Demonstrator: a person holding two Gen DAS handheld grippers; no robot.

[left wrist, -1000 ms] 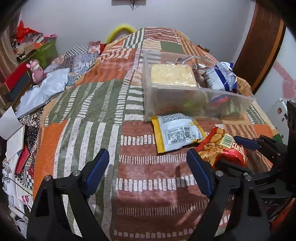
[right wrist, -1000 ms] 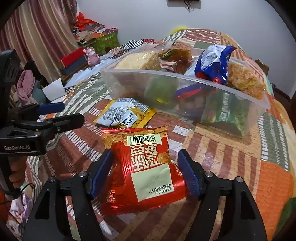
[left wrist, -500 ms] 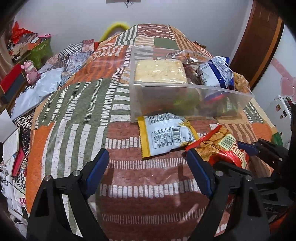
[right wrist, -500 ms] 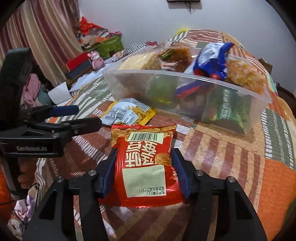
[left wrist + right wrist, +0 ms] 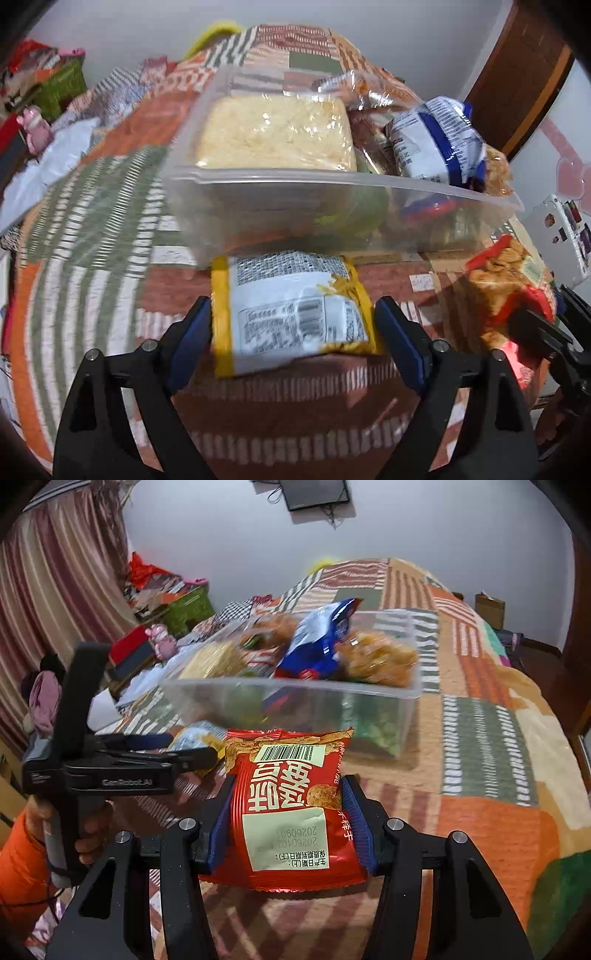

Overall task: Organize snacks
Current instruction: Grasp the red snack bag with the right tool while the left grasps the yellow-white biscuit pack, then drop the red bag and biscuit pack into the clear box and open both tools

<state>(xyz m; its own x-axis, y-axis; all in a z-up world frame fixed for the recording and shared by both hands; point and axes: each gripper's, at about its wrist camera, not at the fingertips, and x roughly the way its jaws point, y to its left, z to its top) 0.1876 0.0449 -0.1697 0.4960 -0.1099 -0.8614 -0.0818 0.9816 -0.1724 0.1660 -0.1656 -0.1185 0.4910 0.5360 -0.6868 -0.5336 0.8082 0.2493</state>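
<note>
A yellow-and-white snack packet (image 5: 291,310) lies on the patchwork bedspread just in front of the clear plastic bin (image 5: 332,177). My left gripper (image 5: 291,332) straddles it; its jaws are opening, with the pads beside the packet's edges and not pressing. My right gripper (image 5: 288,812) is shut on a red snack bag (image 5: 288,768), held off the bedspread in front of the bin (image 5: 295,686). The left wrist view shows the red bag (image 5: 506,273) at the right. The bin holds several snack packs, among them a blue-and-white bag (image 5: 314,635).
The bin sits mid-bed on the bedspread (image 5: 487,738). Left of the bed are a pink toy (image 5: 160,642), a green box (image 5: 188,609) and piled clutter. A hand in an orange sleeve (image 5: 22,856) holds the left gripper. A brown door (image 5: 517,81) stands at right.
My left gripper moved forward and down until the yellow packet lay between its fingers. My right gripper shut on the red bag and lifted it off the bedspread.
</note>
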